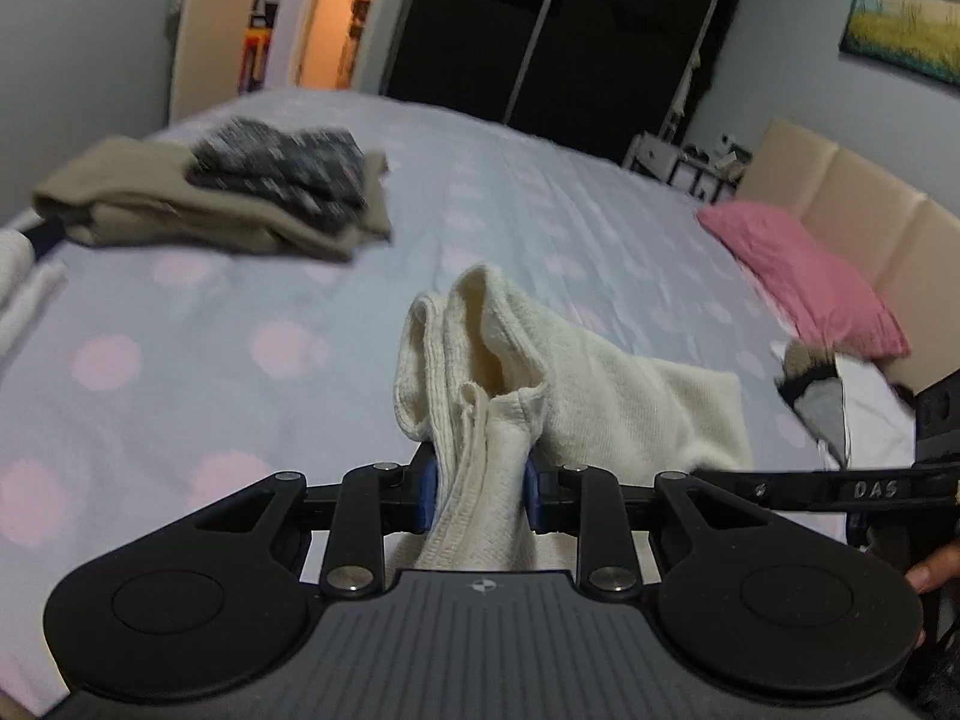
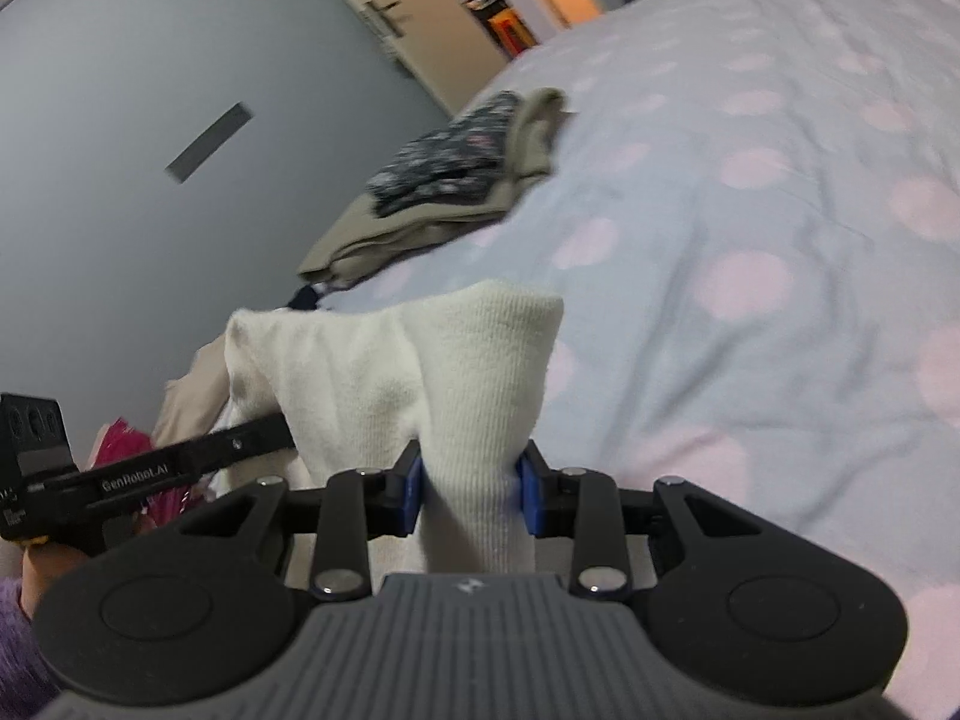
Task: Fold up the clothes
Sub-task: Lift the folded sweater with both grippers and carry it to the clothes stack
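From my left wrist camera, the cream knit garment [image 1: 480, 396] bunches between the left tool [image 1: 478, 495] pads, so I can't see their inner faces. The folded pile [image 1: 228, 198] is motion-blurred; its dark patterned top piece is unreadable. The right wrist camera's left edge cuts off something pink [image 2: 129, 444], and the cream cloth hides the right tool [image 2: 471, 495] pads.

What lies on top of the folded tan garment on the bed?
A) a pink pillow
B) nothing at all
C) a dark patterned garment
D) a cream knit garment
C: the dark patterned garment sits on the folded tan garment, while the cream knit garment is pinched in the left gripper and right gripper.
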Tool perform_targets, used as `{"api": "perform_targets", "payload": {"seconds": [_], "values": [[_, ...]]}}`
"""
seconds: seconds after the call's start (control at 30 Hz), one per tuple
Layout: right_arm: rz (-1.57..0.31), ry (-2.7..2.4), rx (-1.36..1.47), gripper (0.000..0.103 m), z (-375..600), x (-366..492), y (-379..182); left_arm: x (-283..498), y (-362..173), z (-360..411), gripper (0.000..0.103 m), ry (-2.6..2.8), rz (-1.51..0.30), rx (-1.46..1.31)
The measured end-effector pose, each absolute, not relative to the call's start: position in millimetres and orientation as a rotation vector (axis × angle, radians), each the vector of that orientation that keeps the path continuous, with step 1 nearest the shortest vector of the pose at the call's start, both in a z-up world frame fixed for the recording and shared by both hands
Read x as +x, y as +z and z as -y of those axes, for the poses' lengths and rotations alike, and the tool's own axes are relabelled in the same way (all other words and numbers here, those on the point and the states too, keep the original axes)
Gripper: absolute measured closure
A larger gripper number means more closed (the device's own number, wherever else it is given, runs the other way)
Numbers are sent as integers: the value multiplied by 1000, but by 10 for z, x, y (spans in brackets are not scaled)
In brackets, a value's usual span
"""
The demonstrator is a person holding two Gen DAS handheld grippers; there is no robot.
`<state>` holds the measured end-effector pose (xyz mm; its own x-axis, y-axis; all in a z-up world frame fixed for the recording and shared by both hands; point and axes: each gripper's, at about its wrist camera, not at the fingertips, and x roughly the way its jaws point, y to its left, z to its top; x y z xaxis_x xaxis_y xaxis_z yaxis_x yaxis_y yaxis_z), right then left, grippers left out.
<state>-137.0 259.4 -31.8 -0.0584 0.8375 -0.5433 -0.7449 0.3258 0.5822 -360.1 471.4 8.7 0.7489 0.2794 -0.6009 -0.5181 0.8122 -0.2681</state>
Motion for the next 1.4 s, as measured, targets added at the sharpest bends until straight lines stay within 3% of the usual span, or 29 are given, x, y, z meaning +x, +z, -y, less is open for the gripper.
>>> {"api": "perform_targets", "payload": {"seconds": [0.47, 0.97, 1.23, 1.4], "values": [[-1106, 1514, 161, 68, -4333, -2244, -93, -4589, 697, -5974, 78, 705, -617, -403], [-1183, 1478, -8, 69, -5854, -2192, -860, -4326, -346, -7416, 78, 747, -734, -548], [-1193, 1426, -95, 68, -6245, -2060, -1231, -4284, -835, -7677, 72, 839, -717, -620], [-1159, 1381, -147, 62, -6282, -2044, -1322, -4462, -740, -7572, 66, 937, -660, -612]]}}
